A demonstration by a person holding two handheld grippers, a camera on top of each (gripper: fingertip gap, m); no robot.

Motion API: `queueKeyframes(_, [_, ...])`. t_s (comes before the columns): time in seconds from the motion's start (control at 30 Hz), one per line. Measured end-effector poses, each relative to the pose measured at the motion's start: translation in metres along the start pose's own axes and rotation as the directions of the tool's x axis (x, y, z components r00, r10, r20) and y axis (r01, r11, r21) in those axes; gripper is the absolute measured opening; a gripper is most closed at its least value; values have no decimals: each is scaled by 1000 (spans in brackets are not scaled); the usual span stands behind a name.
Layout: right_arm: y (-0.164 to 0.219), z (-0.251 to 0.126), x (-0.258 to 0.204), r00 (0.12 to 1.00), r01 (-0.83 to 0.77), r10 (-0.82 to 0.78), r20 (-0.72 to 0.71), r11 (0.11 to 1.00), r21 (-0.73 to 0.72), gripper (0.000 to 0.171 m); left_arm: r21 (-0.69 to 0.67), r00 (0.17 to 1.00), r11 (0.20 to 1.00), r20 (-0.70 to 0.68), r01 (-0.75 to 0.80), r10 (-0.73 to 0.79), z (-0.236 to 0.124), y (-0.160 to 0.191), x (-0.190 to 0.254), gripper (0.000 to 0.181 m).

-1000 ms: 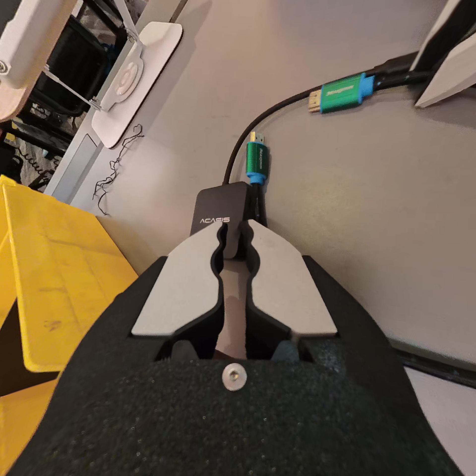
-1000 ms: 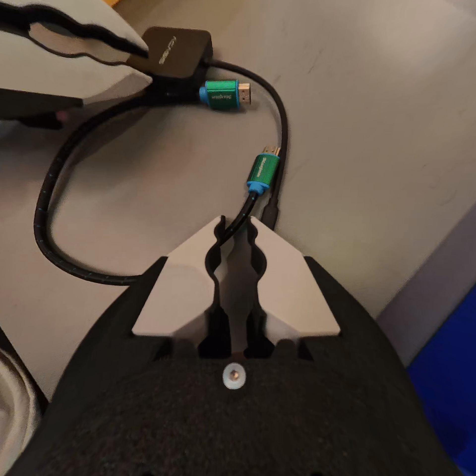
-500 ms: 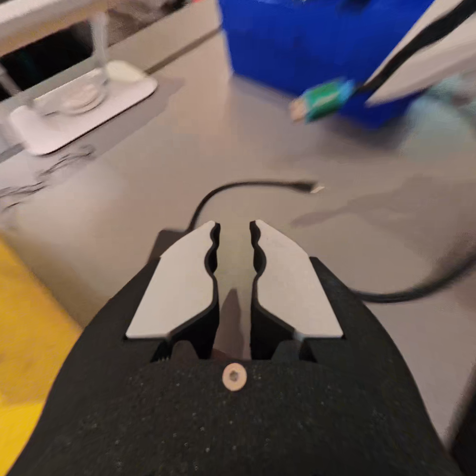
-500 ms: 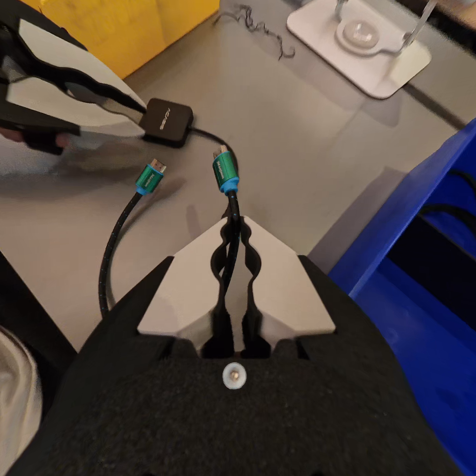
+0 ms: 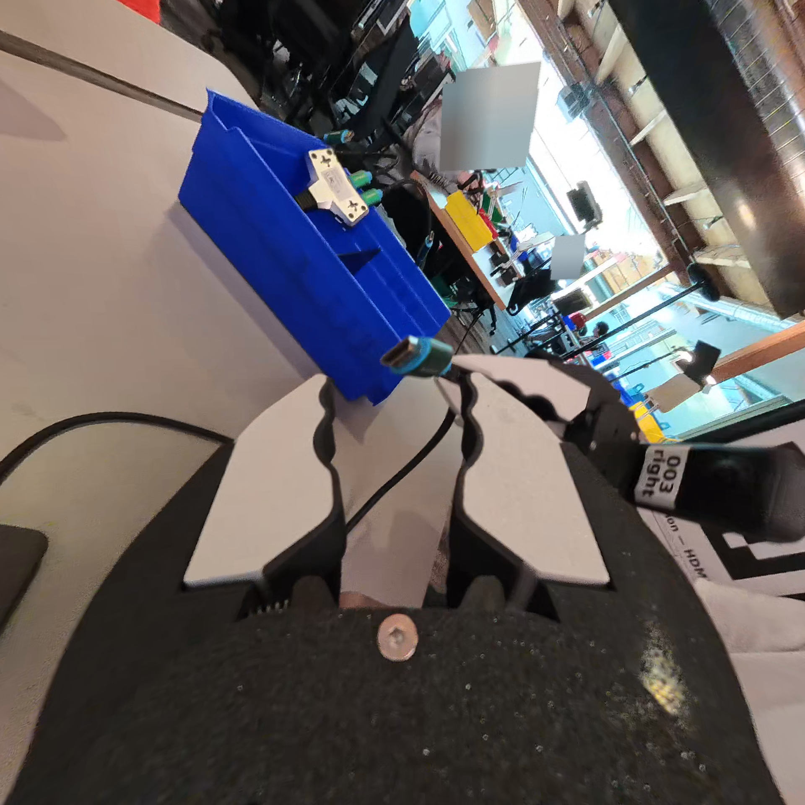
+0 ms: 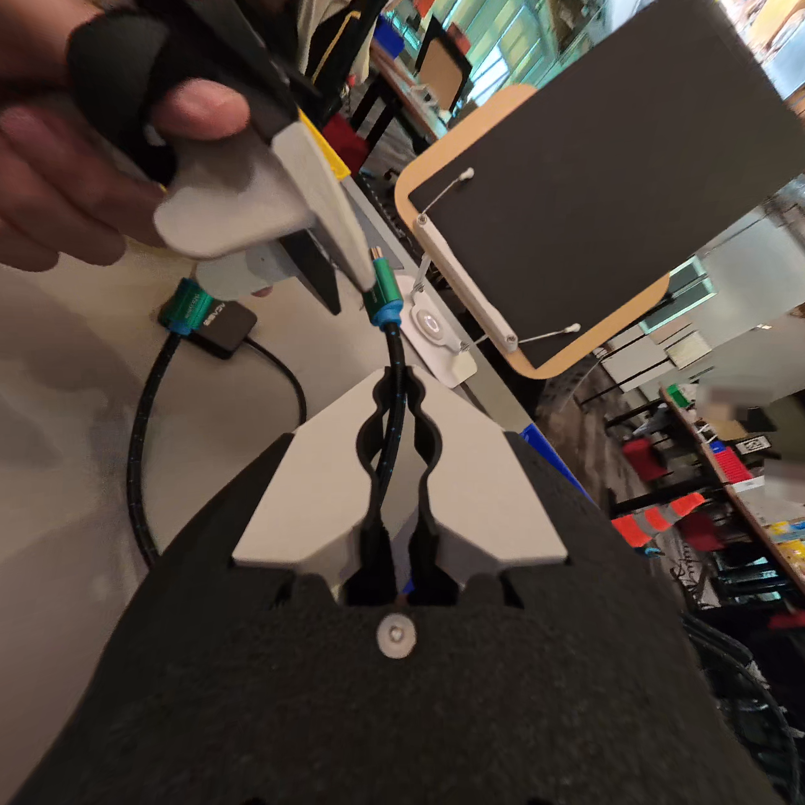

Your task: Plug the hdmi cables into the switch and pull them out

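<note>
The left wrist view shows a blue bin (image 5: pixel 305 270) on the grey table (image 5: pixel 87 261), with a small silver box (image 5: pixel 333 187) and green plugs in it. The right wrist view shows barely a corner of that bin. Instead it shows the switch (image 6: pixel 222 324), a small black box lying on the table, with a thin black lead curving away from it. A second green plug (image 6: pixel 185 307) lies just beside the switch, touching or overlapping its left edge; whether it sits in a port I cannot tell. Its braided cable (image 6: pixel 139 435) loops down across the table. In the left view only a dark corner at the left edge may be the switch.

The right gripper (image 6: pixel 394 374) is closed to a narrow gap on a braided cable just behind its green plug (image 6: pixel 383 289), which points up and away, off the table. The left view sees this same plug (image 5: pixel 416 357) from the front, its metal mouth facing left, near the bin's lower corner.

The left gripper (image 5: pixel 394 392) stands wide and holds nothing; a thin black lead runs on the table behind the gap. In the right view a hand (image 6: pixel 65 152) holds it, and one of its fingertips (image 6: pixel 357 265) is at, perhaps touching, the held plug's side.
</note>
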State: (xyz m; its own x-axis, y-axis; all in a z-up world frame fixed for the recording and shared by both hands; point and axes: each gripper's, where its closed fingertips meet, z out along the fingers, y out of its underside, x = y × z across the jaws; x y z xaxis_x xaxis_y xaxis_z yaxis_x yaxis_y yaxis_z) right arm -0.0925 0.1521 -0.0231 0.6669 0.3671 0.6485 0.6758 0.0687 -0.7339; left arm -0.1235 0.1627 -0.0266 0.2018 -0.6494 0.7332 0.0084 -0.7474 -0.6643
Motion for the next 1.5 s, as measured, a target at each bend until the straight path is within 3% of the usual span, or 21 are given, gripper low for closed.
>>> queueKeyframes(0.07, [-6, 1, -7, 999, 35, -35, -4, 999, 19, 5, 20, 1000, 1000, -14, 1, -1, 0, -3, 5, 48])
queueKeyframes(0.13, [-10, 1, -14, 995, 97, -97, -18, 995, 22, 5, -11, 999, 1000, -32, 1, -1, 0, 2, 8, 29])
queueKeyframes(0.23, [-7, 3, -19, 989, 141, -142, -30, 990, -7, 5, -58, 998, 997, -36, 48, -50, -2, 8, 2, 27])
queueKeyframes(0.37, [-10, 2, -26, 999, -21, 19, 29, 998, 51, 6, -62, 994, 998, -111, -25, 18, -7, 7, 9, 23])
queueKeyframes(0.43, [-14, -4, -34, 961, -212, 198, 195, 976, 54, 13, -52, 978, 996, -197, -73, 62, -10, 7, 22, 17])
queueKeyframes(0.5, [-23, -14, -40, 809, -462, 422, 410, 887, -1, 24, -32, 962, 988, -236, -151, 139, -13, 7, 30, 15])
queueKeyframes(0.6, [-35, -27, -35, 428, -755, 656, 621, 637, -153, 37, 6, 918, 971, -325, -237, 226, -20, 6, 50, 14])
queueKeyframes(0.67, [-41, -32, -28, 178, -856, 695, 696, 458, -238, 41, 49, 867, 942, -376, -333, 326, -26, 6, 66, 14])
queueKeyframes(0.73, [-49, -40, -24, -24, -893, 660, 751, 323, -312, 40, 107, 800, 890, -402, -443, 446, -32, 9, 80, 14])
queueKeyframes(0.83, [-55, -45, -33, -200, -874, 616, 762, 239, -422, 39, 154, 695, 784, -381, -602, 609, -36, 17, 90, 14])
queueKeyframes(1.0, [-70, -58, -42, -580, -742, 422, 696, 78, -666, 38, 201, 541, 627, -355, -753, 763, -39, 32, 101, 13])
queueKeyframes(1.13, [-76, -68, -52, -637, -704, 343, 690, 106, -703, 38, 194, 487, 577, -366, -793, 793, -40, 40, 104, 12])
queueKeyframes(1.33, [-79, -72, -45, -636, -722, 297, 712, 96, -685, 10, 203, 496, 591, -374, -781, 783, -41, 42, 101, 12])
queueKeyframes(1.5, [-70, -59, -42, -425, -819, 464, 777, 169, -549, 5, 149, 555, 622, -329, -769, 764, -34, 39, 84, 14])
